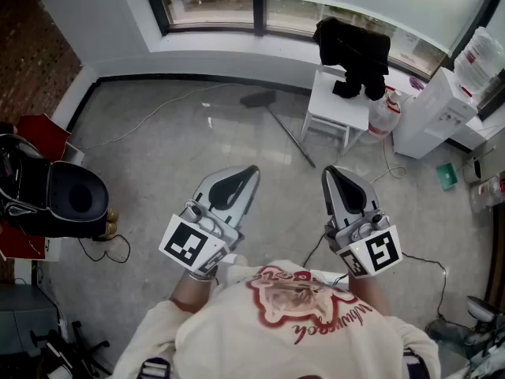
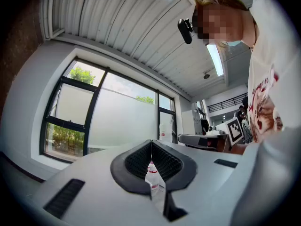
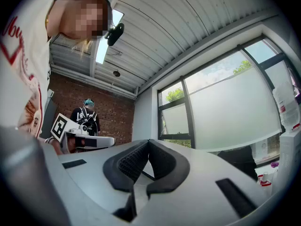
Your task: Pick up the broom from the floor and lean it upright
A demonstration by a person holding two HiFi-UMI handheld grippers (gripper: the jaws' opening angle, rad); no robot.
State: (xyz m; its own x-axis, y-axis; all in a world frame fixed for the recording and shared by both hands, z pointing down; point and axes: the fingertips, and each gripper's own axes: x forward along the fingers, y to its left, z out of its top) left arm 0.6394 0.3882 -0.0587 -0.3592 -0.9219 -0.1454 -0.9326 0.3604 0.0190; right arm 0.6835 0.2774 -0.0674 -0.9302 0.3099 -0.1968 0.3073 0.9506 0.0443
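Observation:
The broom (image 1: 286, 129) lies flat on the grey floor ahead of me, its dark head toward the window wall and its thin handle slanting back to the right, ending beside the white stool (image 1: 338, 110). Both grippers hover in front of my chest, well short of the broom. The left gripper (image 1: 252, 170) points up and to the right, with its jaws together and nothing held (image 2: 151, 142). My right gripper (image 1: 328, 170) points toward the handle's near end; its jaws are shut and empty (image 3: 149, 142).
A black garment (image 1: 353, 54) is draped over the white stool. A white water dispenser (image 1: 434, 113) stands at the right, with a clear jug (image 1: 384, 115) next to it. A black bin (image 1: 75, 200) sits at the left. Cables (image 1: 150, 117) trail across the floor.

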